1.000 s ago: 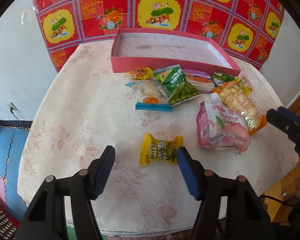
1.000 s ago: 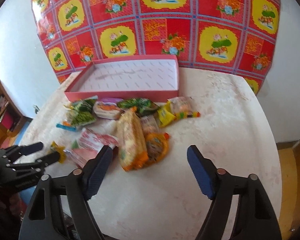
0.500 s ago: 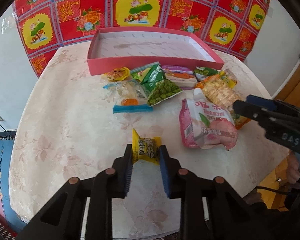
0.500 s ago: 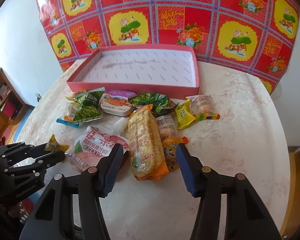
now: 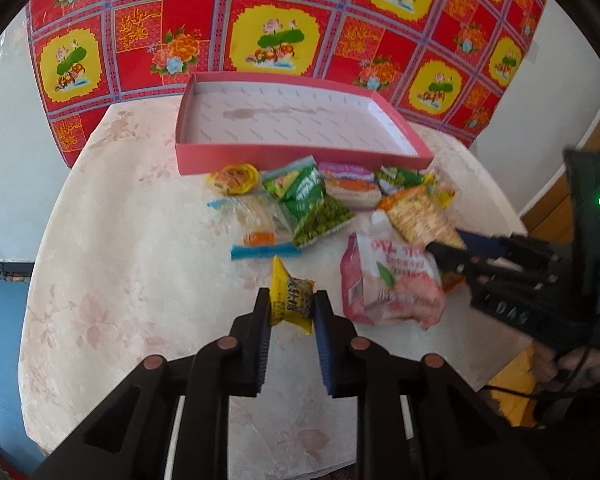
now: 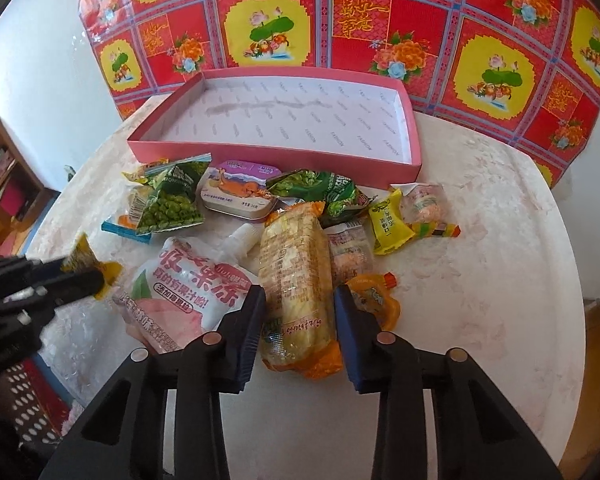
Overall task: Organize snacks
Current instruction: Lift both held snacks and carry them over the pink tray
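My left gripper point(image 5: 291, 308) is shut on a small yellow snack packet point(image 5: 290, 295) and holds it just above the table; it also shows in the right wrist view point(image 6: 88, 266). My right gripper point(image 6: 299, 308) has closed around the near end of a long orange cracker pack point(image 6: 296, 276), fingers at its two sides. A pink jelly pouch point(image 6: 180, 284) lies left of it. An empty pink shallow box point(image 6: 272, 154) stands at the back of the table. Several more snacks lie in front of the box.
The round table point(image 6: 500, 280) has a pale floral cloth. A red and yellow patterned cloth point(image 6: 380, 20) hangs on the wall behind the box. A wooden shelf point(image 6: 0, 184) stands at the far left. The table edge is close below both grippers.
My left gripper closed on the yellow packet and lifted it slightly. My right gripper moved forward and narrowed around the orange cracker pack.
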`<control>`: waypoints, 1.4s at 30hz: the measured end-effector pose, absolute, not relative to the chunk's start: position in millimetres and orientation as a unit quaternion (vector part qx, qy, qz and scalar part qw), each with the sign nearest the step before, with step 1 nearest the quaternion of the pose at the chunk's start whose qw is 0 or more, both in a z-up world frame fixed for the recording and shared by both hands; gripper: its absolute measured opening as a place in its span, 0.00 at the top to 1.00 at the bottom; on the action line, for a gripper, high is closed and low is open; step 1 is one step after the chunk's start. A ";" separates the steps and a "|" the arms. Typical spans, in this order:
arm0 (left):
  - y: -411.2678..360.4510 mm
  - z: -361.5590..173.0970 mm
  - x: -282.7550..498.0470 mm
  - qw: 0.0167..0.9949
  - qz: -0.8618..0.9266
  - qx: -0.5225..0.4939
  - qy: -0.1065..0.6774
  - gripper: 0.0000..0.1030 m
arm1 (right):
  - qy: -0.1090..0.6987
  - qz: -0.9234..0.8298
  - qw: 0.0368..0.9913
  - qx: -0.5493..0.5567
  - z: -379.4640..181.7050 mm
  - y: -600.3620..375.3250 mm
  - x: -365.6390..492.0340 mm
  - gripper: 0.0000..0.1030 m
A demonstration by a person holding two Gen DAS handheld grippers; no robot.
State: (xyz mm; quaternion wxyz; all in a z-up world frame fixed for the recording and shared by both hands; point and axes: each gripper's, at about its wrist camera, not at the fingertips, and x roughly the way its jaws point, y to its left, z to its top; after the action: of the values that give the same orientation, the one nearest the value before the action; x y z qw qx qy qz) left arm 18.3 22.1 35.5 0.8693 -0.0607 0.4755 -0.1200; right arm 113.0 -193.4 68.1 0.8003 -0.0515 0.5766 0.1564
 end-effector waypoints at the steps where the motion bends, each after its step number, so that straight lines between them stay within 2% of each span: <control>1: 24.4 37.8 21.1 0.869 -0.123 -0.066 0.475 0.79 | 0.577 0.155 0.800 -0.051 67.8 -193.3 113.6 0.64; 9: 34.5 48.0 37.8 0.868 -0.137 -0.072 0.471 0.79 | 0.579 0.147 0.801 -0.049 70.0 -191.3 114.2 0.66; 16: 34.5 49.3 53.1 0.866 -0.154 -0.057 0.473 0.79 | 0.561 0.140 0.814 -0.046 82.5 -189.7 111.2 0.77; 42: 34.1 73.6 73.1 0.879 -0.126 -0.068 0.455 0.79 | 0.523 0.177 0.834 -0.006 123.6 -196.1 127.9 0.77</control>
State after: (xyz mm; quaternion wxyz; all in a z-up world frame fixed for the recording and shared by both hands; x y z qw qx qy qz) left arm 73.1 34.1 73.6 0.8790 -0.0682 0.4548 -0.1257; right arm 127.9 -196.1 123.6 0.8337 -0.0062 0.5231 0.1772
